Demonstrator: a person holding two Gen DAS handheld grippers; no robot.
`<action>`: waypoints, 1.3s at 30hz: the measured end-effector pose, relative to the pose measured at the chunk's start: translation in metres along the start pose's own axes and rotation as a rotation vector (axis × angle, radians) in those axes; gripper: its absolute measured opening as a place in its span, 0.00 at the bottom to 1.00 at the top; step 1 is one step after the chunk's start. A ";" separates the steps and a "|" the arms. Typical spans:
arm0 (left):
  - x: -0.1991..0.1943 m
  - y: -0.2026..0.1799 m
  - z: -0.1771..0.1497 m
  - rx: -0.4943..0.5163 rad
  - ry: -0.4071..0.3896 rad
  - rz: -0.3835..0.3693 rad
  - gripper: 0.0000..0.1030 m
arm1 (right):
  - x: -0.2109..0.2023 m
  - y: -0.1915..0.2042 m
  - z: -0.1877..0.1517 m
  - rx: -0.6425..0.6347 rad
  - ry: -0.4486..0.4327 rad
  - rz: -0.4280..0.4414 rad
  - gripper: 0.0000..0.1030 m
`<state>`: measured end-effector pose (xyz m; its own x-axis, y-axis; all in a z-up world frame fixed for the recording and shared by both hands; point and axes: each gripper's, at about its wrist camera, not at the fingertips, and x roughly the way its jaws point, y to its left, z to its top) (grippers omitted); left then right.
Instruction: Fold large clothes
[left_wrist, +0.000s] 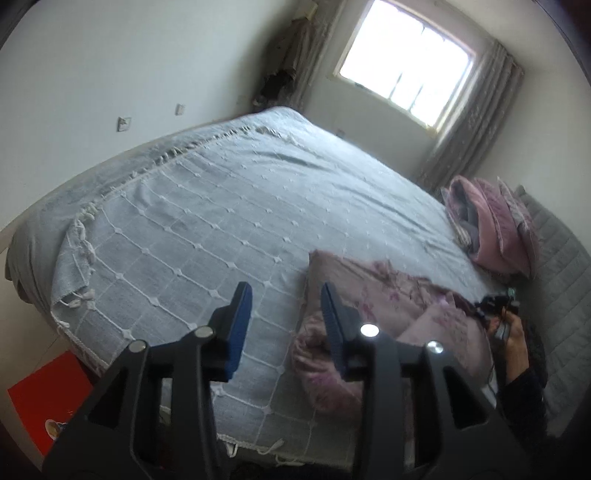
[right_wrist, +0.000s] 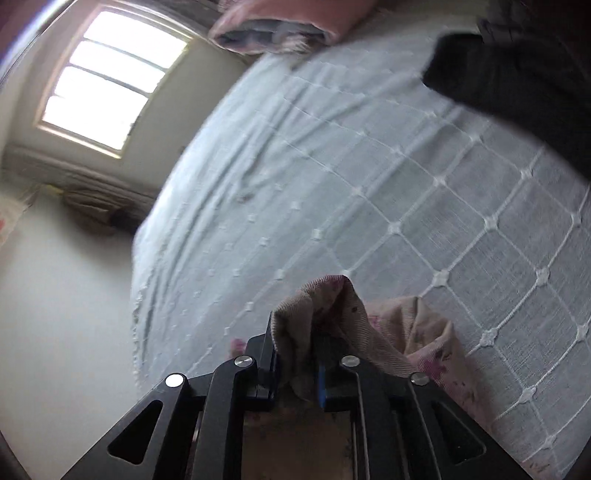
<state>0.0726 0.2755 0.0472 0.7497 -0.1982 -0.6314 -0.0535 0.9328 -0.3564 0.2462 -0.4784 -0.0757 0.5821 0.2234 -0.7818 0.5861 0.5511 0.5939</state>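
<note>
A big bed (left_wrist: 207, 206) fills the room, covered by a pale blue blanket (left_wrist: 229, 229) with a white grid of little knots. The pink flowery cloth (left_wrist: 406, 295) lies crumpled on the near right part of the bed.

The left gripper (left_wrist: 286, 295) hangs over the blanket. Its blue pads (left_wrist: 240, 325) stand apart with nothing between them. The right pad is just in front of the left edge of the cloth; I cannot tell if it touches.

In the right wrist view, the right gripper (right_wrist: 295, 354) has its jaws close together, and a bunched corner of the cloth (right_wrist: 314, 306) sticks up between them. The pads squeeze it. More cloth trails to the right, down onto the blanket (right_wrist: 369, 184).

In the left wrist view, a hand (left_wrist: 511, 332) in a dark sleeve holds a dark tool at the far right edge of the cloth.

A pile of pink pillows (left_wrist: 487, 225) sits at the far right of the bed. A bright window (left_wrist: 402, 59) with grey curtains (left_wrist: 465, 122) is on the far wall. A red box (left_wrist: 40, 398) sits on the floor at the near left.
</note>
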 end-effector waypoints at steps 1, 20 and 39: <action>0.010 -0.007 -0.010 0.034 0.035 -0.013 0.39 | 0.012 -0.008 0.000 0.013 0.037 -0.009 0.20; 0.053 -0.080 -0.067 0.261 0.163 -0.113 0.55 | -0.058 0.010 -0.261 -0.588 0.513 0.480 0.55; 0.082 -0.074 -0.030 0.250 0.116 -0.098 0.80 | 0.041 0.133 -0.211 -0.469 0.327 0.434 0.52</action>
<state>0.1182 0.1813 0.0008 0.6621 -0.3110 -0.6818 0.1907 0.9498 -0.2480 0.2296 -0.2265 -0.0687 0.4663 0.6898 -0.5539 -0.0067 0.6288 0.7775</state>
